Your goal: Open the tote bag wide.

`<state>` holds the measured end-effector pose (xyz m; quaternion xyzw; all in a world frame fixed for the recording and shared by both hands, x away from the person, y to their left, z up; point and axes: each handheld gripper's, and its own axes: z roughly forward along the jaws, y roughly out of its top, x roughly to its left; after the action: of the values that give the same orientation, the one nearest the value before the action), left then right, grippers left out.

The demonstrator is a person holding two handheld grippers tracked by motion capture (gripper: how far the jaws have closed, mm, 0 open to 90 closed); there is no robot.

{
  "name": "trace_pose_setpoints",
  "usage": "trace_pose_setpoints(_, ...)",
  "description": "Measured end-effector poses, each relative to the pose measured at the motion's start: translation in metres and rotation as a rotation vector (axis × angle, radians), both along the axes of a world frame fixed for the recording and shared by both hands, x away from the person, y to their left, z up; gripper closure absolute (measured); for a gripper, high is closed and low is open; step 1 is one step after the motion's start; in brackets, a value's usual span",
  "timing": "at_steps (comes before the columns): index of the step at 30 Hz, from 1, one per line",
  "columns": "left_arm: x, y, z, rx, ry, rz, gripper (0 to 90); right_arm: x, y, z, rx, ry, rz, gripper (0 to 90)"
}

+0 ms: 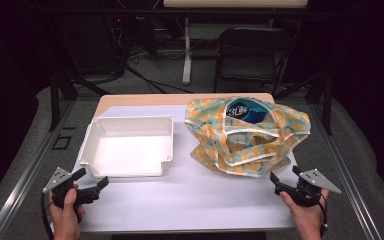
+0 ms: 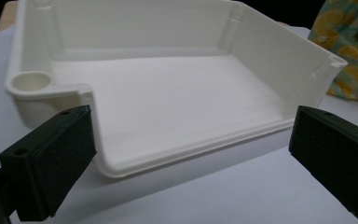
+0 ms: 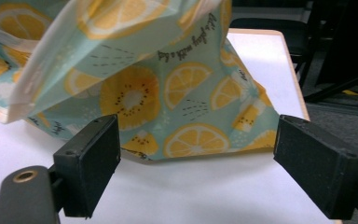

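A smooth, white, rigid plastic tray [image 1: 130, 145] with rounded corners is faced by the left gripper [image 1: 91, 184], jaws spread and empty. A crumpled, glossy lemon-print bag [image 1: 245, 135] is faced by the right gripper [image 1: 285, 181], likewise released.

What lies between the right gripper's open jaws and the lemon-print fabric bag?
Nothing: between the right gripper and the lemon-print fabric bag, the right gripper view shows just bare white table surface.
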<state>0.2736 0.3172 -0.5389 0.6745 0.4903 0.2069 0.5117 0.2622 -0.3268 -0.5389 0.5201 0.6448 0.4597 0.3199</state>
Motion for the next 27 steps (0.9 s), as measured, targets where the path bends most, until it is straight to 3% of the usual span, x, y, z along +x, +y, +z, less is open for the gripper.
trace_pose_setpoints(3, 0.0, -0.015, 0.003, -0.005, -0.005, -0.022, 1.0, -0.001, 0.002, 0.004, 0.001, -0.017, 0.016, 14.6)
trace_pose_setpoints(9, -0.003, -0.048, 0.011, 0.044, -0.014, -0.093, 3.2, -0.009, 0.006, 0.021, -0.008, -0.076, 0.009, 16.2)
trace_pose_setpoints(13, -0.003, -0.064, 0.016, 0.027, -0.025, -0.133, 4.0, -0.014, 0.013, 0.028, -0.016, -0.1, 0.054, 17.0)
trace_pose_setpoints(19, 0.001, -0.085, 0.03, -0.003, -0.052, -0.156, 7.4, -0.022, 0.019, 0.044, 0.001, -0.152, 0.05, 19.5)
trace_pose_setpoints(23, 0.008, -0.105, 0.039, 0.026, -0.076, -0.167, 12.1, -0.023, 0.023, 0.049, 0.009, -0.167, 0.061, 22.1)
trace_pose_setpoints(27, 0.017, -0.127, 0.047, 0.007, -0.098, -0.206, 12.8, -0.022, 0.031, 0.052, 0.018, -0.167, 0.088, 27.8)
